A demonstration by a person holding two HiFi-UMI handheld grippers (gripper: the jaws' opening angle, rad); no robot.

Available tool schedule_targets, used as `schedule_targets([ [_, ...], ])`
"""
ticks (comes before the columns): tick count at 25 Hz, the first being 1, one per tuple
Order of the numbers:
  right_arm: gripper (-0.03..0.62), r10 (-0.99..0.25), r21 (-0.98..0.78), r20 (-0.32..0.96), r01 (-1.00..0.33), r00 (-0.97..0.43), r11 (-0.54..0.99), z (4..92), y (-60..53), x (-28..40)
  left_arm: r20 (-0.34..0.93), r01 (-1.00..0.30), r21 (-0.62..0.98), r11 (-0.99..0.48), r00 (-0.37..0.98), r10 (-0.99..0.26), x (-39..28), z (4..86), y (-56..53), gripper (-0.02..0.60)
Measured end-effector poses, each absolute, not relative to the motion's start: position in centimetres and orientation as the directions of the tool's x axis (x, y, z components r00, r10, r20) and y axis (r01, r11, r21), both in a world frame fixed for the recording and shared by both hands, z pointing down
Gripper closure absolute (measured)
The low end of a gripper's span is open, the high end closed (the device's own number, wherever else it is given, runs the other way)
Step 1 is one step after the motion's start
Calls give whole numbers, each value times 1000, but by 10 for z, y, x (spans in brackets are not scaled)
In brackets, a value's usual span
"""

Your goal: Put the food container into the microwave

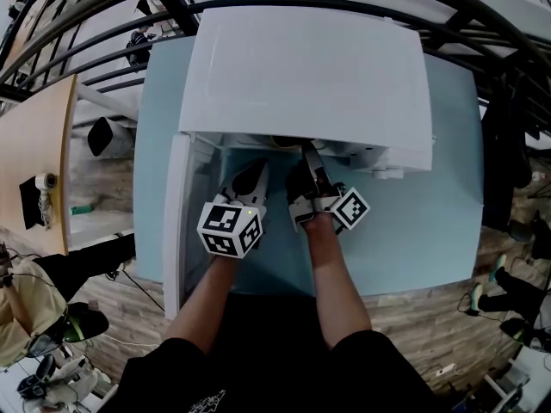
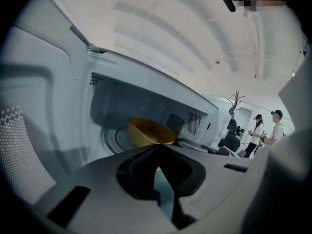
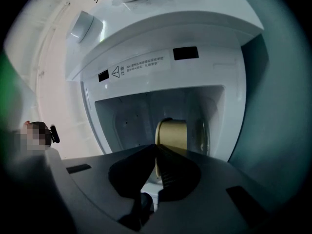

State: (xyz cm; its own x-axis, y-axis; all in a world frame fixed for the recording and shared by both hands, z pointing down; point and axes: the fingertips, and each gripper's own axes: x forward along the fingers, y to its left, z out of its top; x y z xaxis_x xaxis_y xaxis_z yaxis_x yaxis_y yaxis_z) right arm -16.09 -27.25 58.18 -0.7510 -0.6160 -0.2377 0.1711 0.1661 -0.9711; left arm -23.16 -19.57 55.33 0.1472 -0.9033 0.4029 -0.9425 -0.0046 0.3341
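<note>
- Light blue bench (image 1: 430, 231) lies under both tools and carries the microwave
- White microwave (image 1: 310, 76) stands straight ahead of both tools, with its door (image 1: 176, 222) swung open on the left tool's outer side
- Left tool (image 2: 157, 149) sits at the cavity mouth, jaws together with nothing between them
- Right tool (image 3: 157, 151) reaches into the cavity, jaws clamped on the rim of the yellow food container (image 3: 173, 133)
- Yellow food container is at the right tool's tips inside the cavity, ahead and right of the left tool, over the glass turntable (image 2: 114, 140)
</note>
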Motion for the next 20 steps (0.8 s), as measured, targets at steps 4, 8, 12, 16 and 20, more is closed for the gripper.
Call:
schedule_targets([
  [4,577,-626,-971,-238,173,-742,165,585,-276,-164,404,-942,335,0,144,-903,-235,554,-196,574],
  [8,577,-640,-975,-223,161,-735,155,590,-277,-166,407,-941,338,0,146,-902,-235,557,-194,574],
  [12,577,-654,-982,-188,126,-733,142,598,-280,-168,410,-940,342,-2,151,-899,-237,559,-195,574],
  [16,577,-662,-986,-167,113,-731,124,603,-281,-171,410,-938,347,4,147,-900,-241,560,-194,574],
  [20,577,-664,-989,-150,100,-732,113,607,-283,-176,410,-937,350,9,145,-901,-244,561,-194,574],
])
